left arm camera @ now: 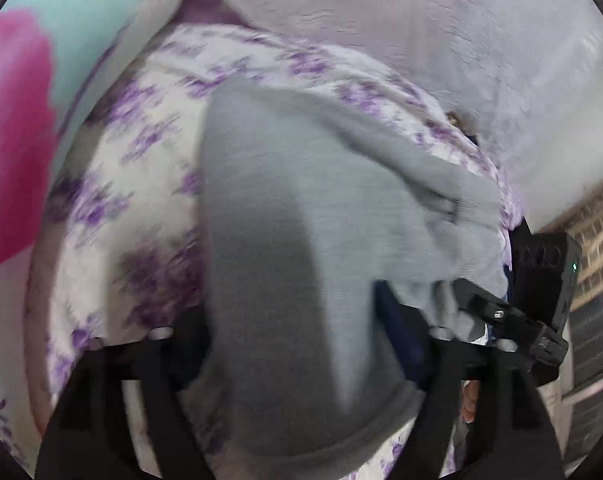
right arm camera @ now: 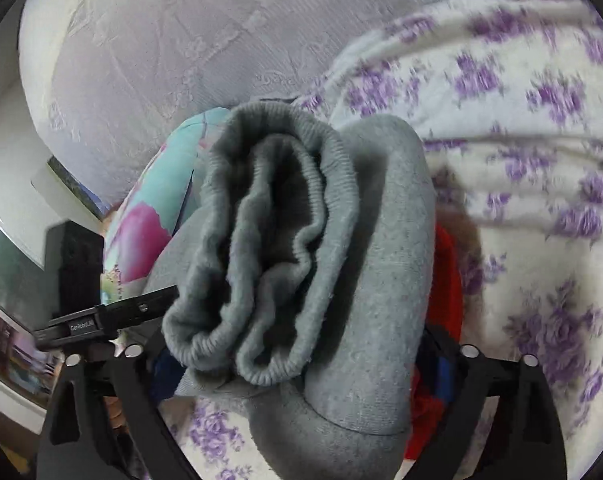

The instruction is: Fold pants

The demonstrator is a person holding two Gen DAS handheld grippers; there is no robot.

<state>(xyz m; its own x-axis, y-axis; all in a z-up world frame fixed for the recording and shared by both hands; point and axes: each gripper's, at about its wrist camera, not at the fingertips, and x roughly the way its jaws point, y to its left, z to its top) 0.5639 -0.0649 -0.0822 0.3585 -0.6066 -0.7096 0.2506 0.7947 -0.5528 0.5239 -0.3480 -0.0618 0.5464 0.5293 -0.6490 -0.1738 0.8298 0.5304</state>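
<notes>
Right now my left gripper (left arm camera: 301, 360) has its fingers (left arm camera: 113, 408) spread wide, with the grey pants (left arm camera: 285, 240) bunched thickly between them; I cannot tell whether the pads press on the cloth. My right gripper (right arm camera: 297, 380) stands just as wide, the ribbed waistband (right arm camera: 277, 240) of the pants gaping up between its fingers (right arm camera: 513, 412), and there too the contact is hidden. The pants lie over a floral quilt (right arm camera: 521, 128), white with purple blossoms. Beyond the quilt stretches a pale grey bedspread (right arm camera: 161, 48). Beside the pants sits a turquoise and pink pillow (right arm camera: 149, 208). Something red (right arm camera: 445, 280) peeks out against the pants' far edge.
</notes>
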